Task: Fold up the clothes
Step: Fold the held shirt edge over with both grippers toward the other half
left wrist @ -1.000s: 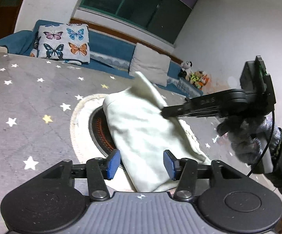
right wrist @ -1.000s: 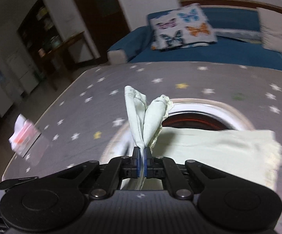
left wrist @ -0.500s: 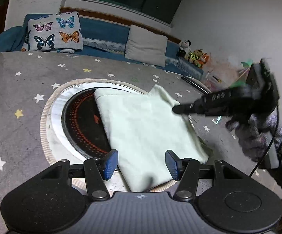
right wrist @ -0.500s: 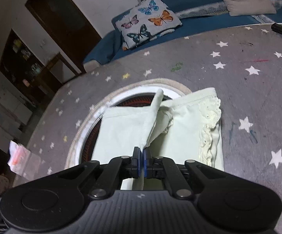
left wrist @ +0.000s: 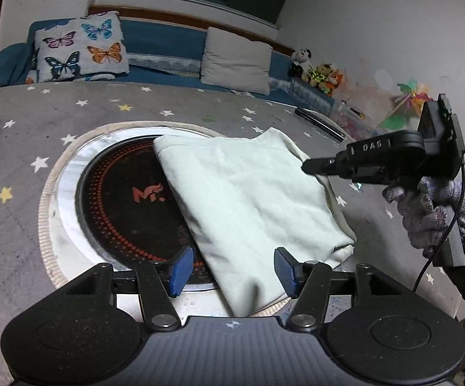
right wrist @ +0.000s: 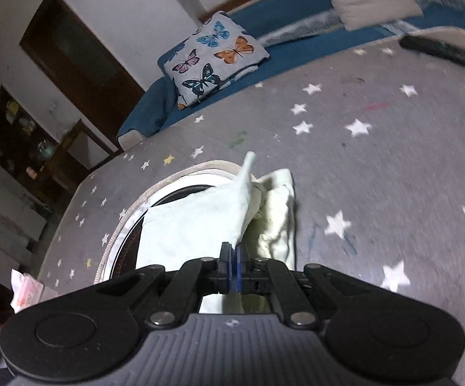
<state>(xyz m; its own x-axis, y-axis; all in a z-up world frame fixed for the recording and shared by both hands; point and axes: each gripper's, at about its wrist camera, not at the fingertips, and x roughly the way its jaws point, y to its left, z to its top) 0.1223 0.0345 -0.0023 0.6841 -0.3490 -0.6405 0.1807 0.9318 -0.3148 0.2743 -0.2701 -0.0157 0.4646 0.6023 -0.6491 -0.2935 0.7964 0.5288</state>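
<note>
Grey star-printed cloth covers the counter (left wrist: 17, 167), and a round black cooktop (left wrist: 126, 199) is set into it at the left, ringed in white. Over the cooktop's right part and onto the starred cloth a pale green garment (left wrist: 251, 193) is laid, folded to a rough rectangle. The left claw (left wrist: 234, 267) is held spread wide at the garment's near edge, its blue pads on either side of the fabric and nothing gripped. Further right, the right claw (right wrist: 233, 270) is clenched on a raised fold of the garment near its right edge; in the right wrist view a flap is seen standing up from the pinch, with a frilled layer bunched beside it. Several risks can be judged from here. If the pinched fold is let go while lifted, the flap may fall skewed and the layers beneath be dragged out of line. If it is pulled sideways, the whole garment could be slid across the smooth cooktop, since nothing is pinning it down
</note>
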